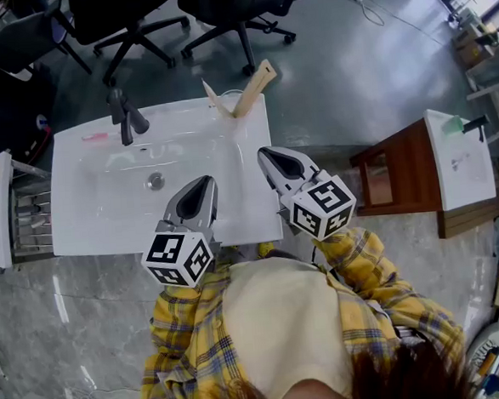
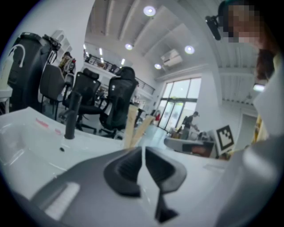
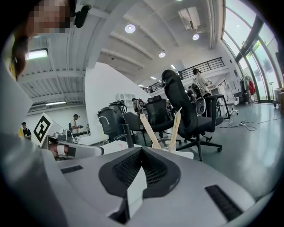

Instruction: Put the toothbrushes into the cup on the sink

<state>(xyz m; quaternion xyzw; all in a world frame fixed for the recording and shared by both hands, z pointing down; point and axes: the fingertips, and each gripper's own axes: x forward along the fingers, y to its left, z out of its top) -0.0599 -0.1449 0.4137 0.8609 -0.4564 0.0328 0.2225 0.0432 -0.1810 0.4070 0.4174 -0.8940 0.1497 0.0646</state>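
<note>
Looking down over the white rectangular ceramic sink (image 1: 90,231), I judge the task close to finished, if not done. The sink stands as its own tabletop with a black faucet (image 1: 124,118) at its far edge.

My left gripper (image 1: 206,182) hovers over the near rim of the basin, its fingers closed together with nothing between them. My right gripper (image 1: 264,154) hangs just off the sink's right edge, its fingers likewise pressed shut and empty.

At the far right corner of the sink sits the small pale cup (image 3: 162,145). Two flat bamboo-coloured toothbrushes (image 1: 254,85) stand in it, leaning apart in a V, well ahead of both grippers.

What may be left is a thin pink item (image 1: 94,137) lying on the sink's far left ledge beside the faucet. I cannot tell whether it is another toothbrush. If it is, that one needs fetching.
</note>
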